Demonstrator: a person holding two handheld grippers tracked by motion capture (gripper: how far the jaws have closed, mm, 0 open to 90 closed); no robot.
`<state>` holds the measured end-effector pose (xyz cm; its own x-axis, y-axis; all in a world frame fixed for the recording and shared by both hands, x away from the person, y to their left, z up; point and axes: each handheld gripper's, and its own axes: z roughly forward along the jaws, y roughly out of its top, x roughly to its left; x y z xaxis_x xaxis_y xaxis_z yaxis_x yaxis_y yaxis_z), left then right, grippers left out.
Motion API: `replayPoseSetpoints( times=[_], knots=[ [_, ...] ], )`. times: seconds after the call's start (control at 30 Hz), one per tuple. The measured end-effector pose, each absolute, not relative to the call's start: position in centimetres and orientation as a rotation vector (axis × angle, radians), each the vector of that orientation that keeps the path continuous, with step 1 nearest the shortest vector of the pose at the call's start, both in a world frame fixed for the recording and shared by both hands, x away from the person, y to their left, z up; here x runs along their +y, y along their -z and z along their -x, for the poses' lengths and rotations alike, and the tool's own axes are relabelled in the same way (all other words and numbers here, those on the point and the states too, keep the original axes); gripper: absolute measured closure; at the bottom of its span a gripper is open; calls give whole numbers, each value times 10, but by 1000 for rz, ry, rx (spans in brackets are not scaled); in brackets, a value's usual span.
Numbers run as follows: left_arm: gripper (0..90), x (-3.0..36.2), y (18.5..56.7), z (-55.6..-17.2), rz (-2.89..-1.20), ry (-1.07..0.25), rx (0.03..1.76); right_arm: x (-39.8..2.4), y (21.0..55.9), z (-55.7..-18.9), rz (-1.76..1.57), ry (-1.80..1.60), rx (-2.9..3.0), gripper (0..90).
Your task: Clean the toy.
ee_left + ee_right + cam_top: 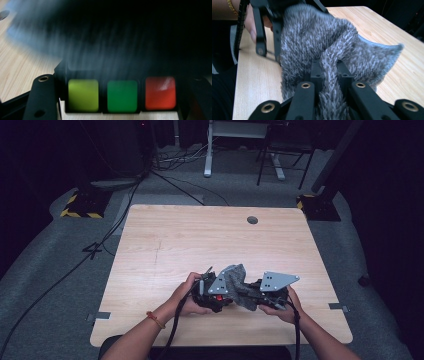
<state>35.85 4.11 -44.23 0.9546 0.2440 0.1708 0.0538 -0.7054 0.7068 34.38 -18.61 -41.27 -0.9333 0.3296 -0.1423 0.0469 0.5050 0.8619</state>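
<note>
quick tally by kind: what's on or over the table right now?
Grey fuzzy cloth: 1, held between the two grippers
Grippers: 2, left gripper and right gripper, both shut on the cloth
Hands: 2, left hand and right hand
Table: 1
Total: 6

the counter (165,240) lies bare across the upper and middle frame, broken only by a small round hole (252,220) at upper right. at lower centre the grey fuzzy cloth (237,282) stretches between both hands, blocking passage there.
</note>
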Motion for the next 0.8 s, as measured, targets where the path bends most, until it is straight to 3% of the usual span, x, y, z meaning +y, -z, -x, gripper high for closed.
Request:
replayPoseSetpoints(
  times=[0.43,0.8],
  knots=[
    [333,50,431,-350,-2266,-334,185,-188,433,-359,-404,-1306,2519,803],
    [334,53,434,-354,-2296,-331,208,-188,419,-346,-325,-1396,2514,803]
  ],
)
